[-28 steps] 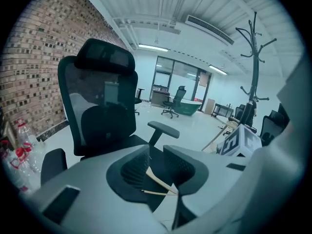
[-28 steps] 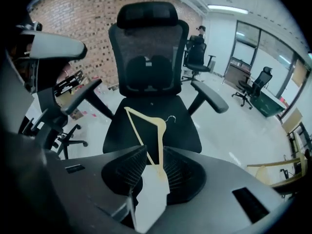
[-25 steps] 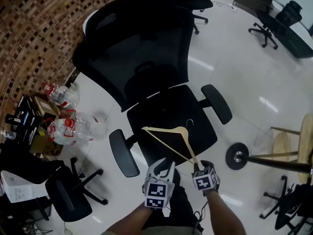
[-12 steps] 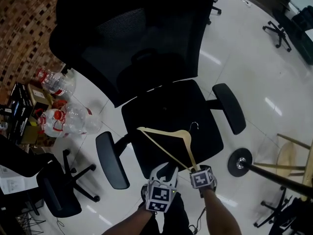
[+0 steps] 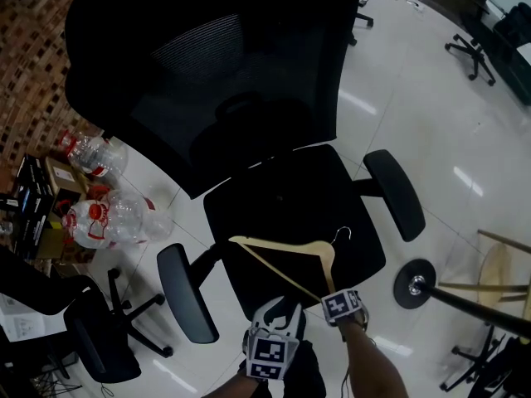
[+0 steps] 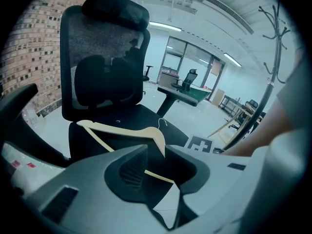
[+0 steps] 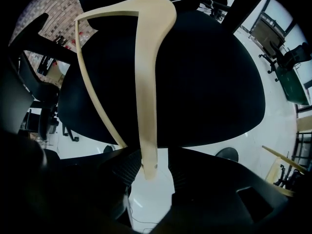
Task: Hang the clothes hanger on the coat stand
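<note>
Nothing had been hung yet. The clothes hanger (image 5: 286, 251) was over the front edge of the chair seat (image 5: 274, 197), well apart from the coat stand (image 5: 414, 283). The right gripper (image 7: 148, 168) was opening its fingers around one hanger end, and the left gripper (image 6: 157, 165) stood released and empty. By my judgement, regripping, carrying and hanging were all still to do.

Left gripper (image 6: 160, 161) jaws apart; right gripper (image 7: 149, 167) jaws opening, hanger (image 7: 146, 82) end between.
</note>
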`<state>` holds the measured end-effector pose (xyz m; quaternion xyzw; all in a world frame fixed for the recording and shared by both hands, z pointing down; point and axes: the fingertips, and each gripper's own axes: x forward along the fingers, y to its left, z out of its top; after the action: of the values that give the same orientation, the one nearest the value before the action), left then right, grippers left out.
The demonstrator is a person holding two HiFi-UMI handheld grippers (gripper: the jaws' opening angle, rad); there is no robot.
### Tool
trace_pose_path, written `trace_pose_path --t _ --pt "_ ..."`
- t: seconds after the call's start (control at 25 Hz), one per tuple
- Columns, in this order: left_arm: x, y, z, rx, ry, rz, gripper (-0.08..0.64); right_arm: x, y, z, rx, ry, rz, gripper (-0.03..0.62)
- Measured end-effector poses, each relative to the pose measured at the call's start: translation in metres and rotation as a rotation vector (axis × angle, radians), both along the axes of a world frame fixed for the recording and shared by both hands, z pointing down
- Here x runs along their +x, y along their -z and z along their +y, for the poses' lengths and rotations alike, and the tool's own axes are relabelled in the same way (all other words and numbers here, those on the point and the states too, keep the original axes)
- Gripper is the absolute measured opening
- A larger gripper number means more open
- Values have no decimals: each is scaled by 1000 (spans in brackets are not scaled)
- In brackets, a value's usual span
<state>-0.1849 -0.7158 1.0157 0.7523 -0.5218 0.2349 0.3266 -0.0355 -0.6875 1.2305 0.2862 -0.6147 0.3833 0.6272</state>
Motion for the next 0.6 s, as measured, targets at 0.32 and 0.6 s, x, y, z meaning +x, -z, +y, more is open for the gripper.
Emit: trace_pose_path --t 0.32,0.6 --pt "-3 -5 0 8 1 17 120 -7 2 -1 75 -15 -92 147" --pt "-8 -24 16 -23 -2 26 120 -14 -6 -8 102 -259 -280 267"
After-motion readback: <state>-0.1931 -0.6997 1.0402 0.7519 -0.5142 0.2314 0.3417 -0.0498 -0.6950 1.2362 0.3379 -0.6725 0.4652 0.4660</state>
